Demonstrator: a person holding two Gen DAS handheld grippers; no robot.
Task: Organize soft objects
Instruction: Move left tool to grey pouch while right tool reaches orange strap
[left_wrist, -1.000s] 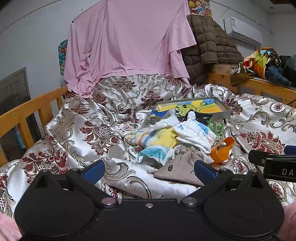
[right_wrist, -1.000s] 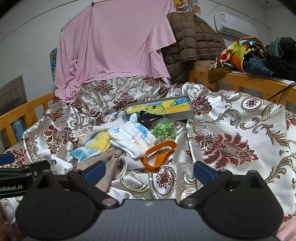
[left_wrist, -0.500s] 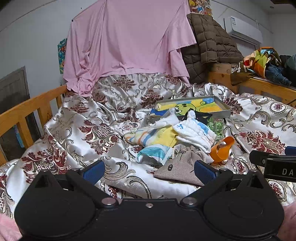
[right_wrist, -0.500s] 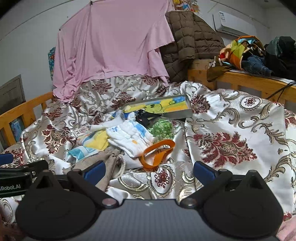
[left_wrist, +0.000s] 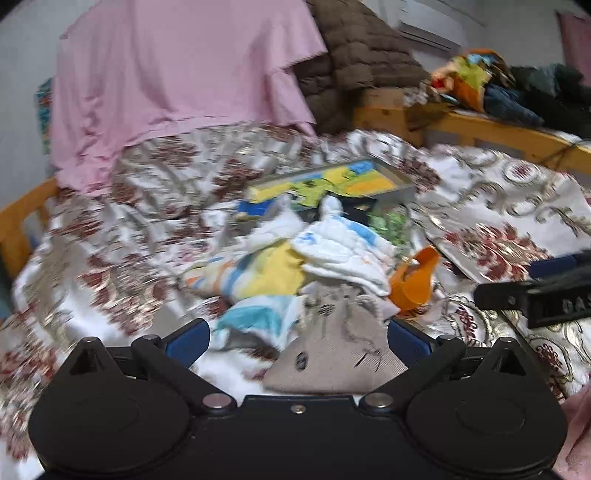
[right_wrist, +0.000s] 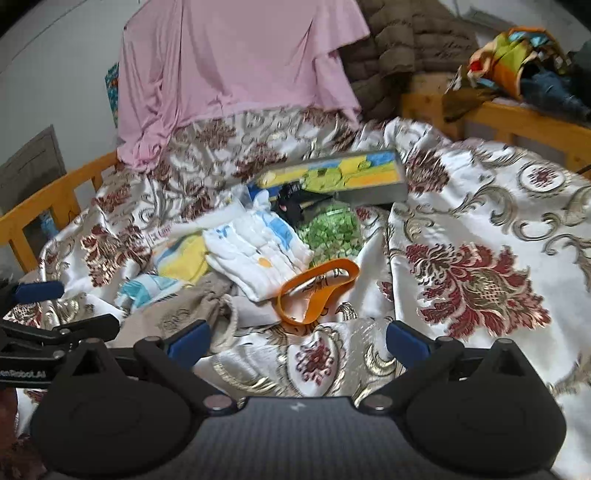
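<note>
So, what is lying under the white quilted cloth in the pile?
The white quilted cloth overlaps a yellow striped cloth and the beige drawstring pouch. Whatever else lies beneath it is covered.

Left gripper (left_wrist: 298, 338), right gripper (right_wrist: 298, 339): jaws apparently wide, empty.
</note>
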